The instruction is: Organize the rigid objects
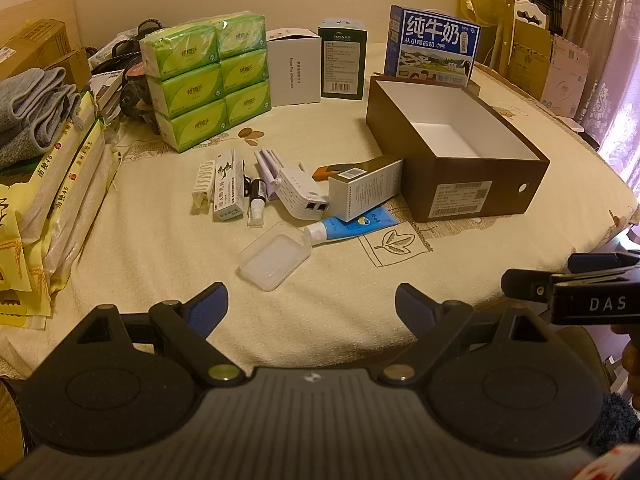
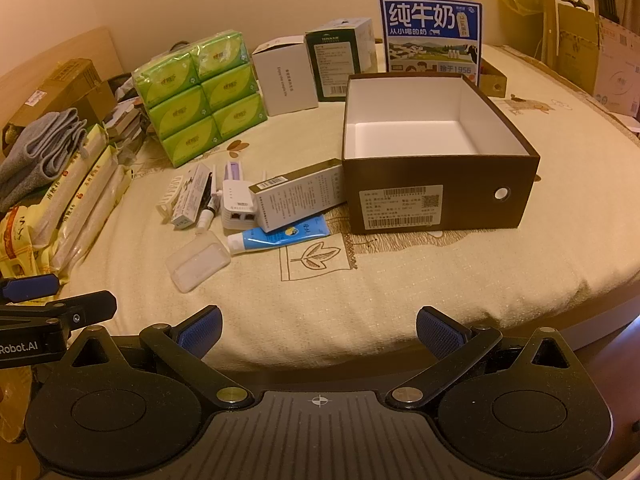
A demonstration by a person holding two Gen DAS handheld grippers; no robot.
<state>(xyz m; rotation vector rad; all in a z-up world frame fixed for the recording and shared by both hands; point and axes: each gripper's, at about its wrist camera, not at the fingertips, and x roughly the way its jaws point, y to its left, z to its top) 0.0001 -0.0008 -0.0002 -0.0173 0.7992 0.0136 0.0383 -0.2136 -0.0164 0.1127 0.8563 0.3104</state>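
A round table (image 2: 400,312) covered by a cream leaf-patterned cloth is seen from both wrist cameras, and everything below is placed relative to the open brown box (image 2: 436,196) standing on it, whose white interior holds nothing. Behind the box a blue milk carton (image 2: 431,34) is stood upright; far to its left a block of green tissue packs (image 2: 200,96) is stacked, with a white carton (image 2: 286,80) and a dark green carton (image 2: 332,64) between that block and the box. Against the box's left wall a long white package (image 2: 298,196) is leaned, tilted over a blue tube (image 2: 280,236). Further left a white router (image 2: 239,204), a narrow medicine box (image 2: 190,200) and a small spray bottle (image 2: 205,216) are laid close together, and a clear plastic case (image 2: 198,266) is set in front of them. Nearer the camera than the box, the left gripper (image 1: 312,308) and the right gripper (image 2: 319,330) are both held spread wide, nothing being grasped by either.
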